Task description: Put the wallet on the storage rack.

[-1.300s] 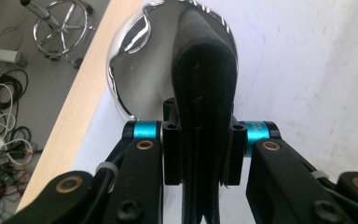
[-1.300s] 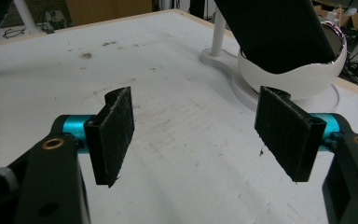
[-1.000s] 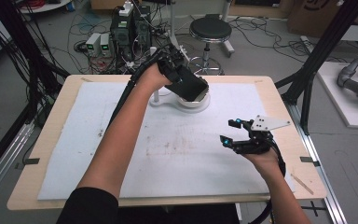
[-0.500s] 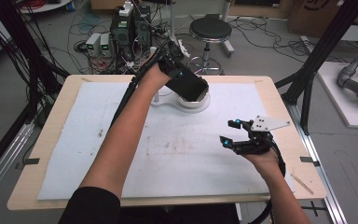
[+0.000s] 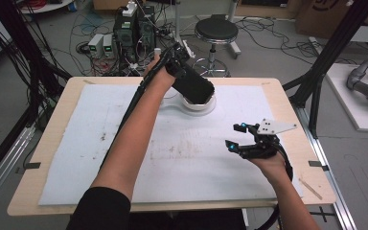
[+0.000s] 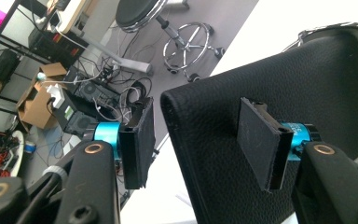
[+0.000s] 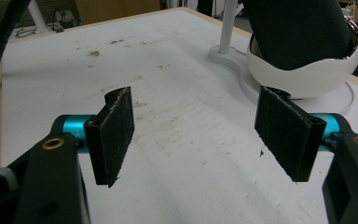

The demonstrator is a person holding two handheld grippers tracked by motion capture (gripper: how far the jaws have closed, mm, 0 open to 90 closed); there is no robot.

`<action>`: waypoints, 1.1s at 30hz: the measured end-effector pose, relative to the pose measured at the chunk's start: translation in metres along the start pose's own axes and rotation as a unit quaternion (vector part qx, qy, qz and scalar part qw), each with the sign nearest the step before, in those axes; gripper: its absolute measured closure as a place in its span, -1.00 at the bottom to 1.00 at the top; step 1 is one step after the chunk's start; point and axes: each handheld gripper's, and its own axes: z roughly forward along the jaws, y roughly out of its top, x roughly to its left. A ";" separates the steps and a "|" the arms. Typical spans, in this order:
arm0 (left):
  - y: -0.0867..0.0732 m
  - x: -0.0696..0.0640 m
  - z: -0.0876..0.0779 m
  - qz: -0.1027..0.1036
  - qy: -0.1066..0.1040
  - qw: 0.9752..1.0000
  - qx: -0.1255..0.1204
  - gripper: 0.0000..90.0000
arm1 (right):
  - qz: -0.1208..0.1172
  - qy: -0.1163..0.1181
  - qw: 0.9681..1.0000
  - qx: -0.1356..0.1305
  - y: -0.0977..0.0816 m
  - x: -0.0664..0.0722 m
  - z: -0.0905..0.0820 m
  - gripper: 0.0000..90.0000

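Note:
A black leather-like object (image 5: 195,87) leans in a white dish-shaped holder (image 5: 206,107) at the far middle of the table. My left gripper (image 6: 200,140) reaches it from the far side and straddles its upper end (image 6: 214,154). Its jaws have just been opening. One pad (image 6: 137,140) stands clear of the object with a gap, and the other pad (image 6: 261,140) lies along its face. In the high view the left gripper (image 5: 182,64) is mostly hidden by the hand. My right gripper (image 5: 236,135) hovers open and empty over the white mat at the right, also seen as the right gripper (image 7: 200,135).
A white mat (image 5: 100,143) covers the wooden table (image 5: 311,158). The holder has a thin white stem (image 7: 226,28) on a flat foot. Behind the table stand a stool (image 5: 215,31) and electronics boxes (image 5: 134,28) with cables. Black frame posts (image 5: 318,81) rise at the right.
The left hand has shifted very slightly at the black object. The right gripper has kept still.

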 end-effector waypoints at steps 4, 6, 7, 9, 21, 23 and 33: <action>0.000 0.000 0.002 0.002 0.003 1.000 -0.001 0.02 | 0.000 0.001 1.000 0.001 -0.001 -0.001 0.001 -0.36; -0.001 0.001 0.000 0.000 0.002 1.000 -0.003 -0.02 | 0.000 0.001 1.000 0.000 -0.001 -0.001 0.001 -0.36; -0.001 0.002 -0.001 -0.002 0.000 1.000 -0.003 -0.06 | 0.001 0.001 1.000 0.000 -0.001 -0.001 0.001 -0.36; -0.001 0.004 -0.004 -0.003 0.001 1.000 -0.008 -0.07 | 0.001 0.002 1.000 -0.001 -0.001 -0.001 0.001 -0.36; -0.002 0.014 -0.027 -0.018 0.000 0.999 -0.037 -0.13 | 0.004 0.001 1.000 -0.003 -0.001 0.001 0.001 -0.37; -0.002 0.016 -0.030 -0.022 -0.001 0.999 -0.042 -0.14 | 0.003 0.001 1.000 -0.003 -0.001 0.001 0.001 -0.37; -0.004 0.024 -0.055 -0.042 -0.011 0.996 -0.080 -0.17 | 0.006 0.003 1.000 -0.004 0.000 0.001 0.003 -0.37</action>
